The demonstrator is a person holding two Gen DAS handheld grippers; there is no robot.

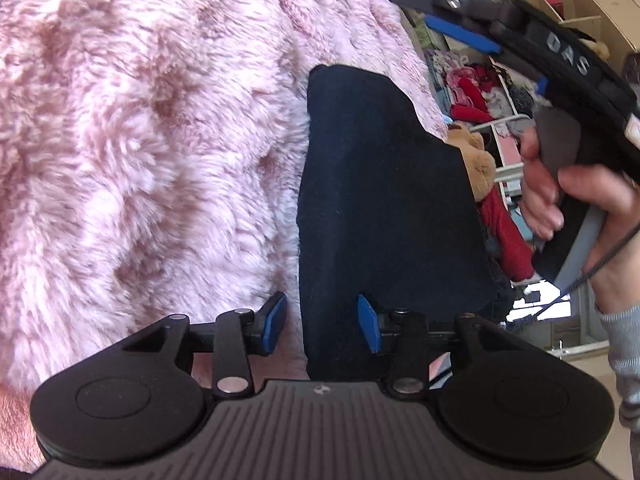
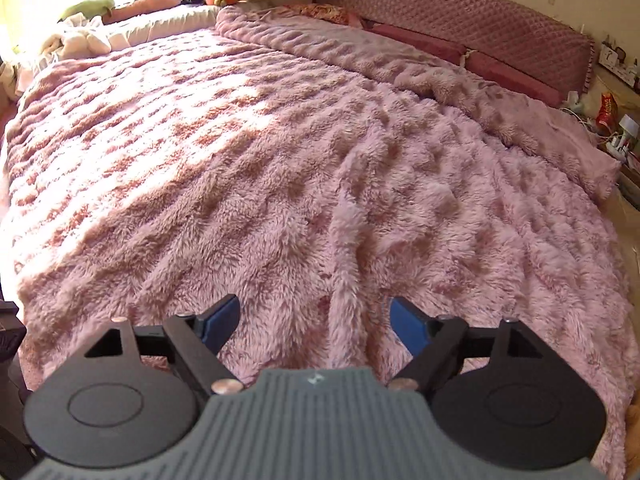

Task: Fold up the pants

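Observation:
The dark navy pants (image 1: 384, 200) lie folded into a long narrow stack on the pink fluffy blanket (image 1: 140, 140), close to the bed's edge. My left gripper (image 1: 322, 322) is open just above the near end of the pants, one blue pad over the blanket and one over the cloth, holding nothing. My right gripper (image 1: 460, 28) shows in the left wrist view, held in a hand (image 1: 560, 200) up and to the right of the pants. In the right wrist view my right gripper (image 2: 316, 320) is open and empty over the blanket (image 2: 320, 160); the pants are out of that view.
A padded pink headboard (image 2: 460, 16) and pillows (image 2: 500, 64) are at the bed's far right. Soft toys and cloths (image 2: 84, 36) lie at the far left. Beside the bed are shelves with clothes (image 1: 480, 92) and a teddy bear (image 1: 480, 164).

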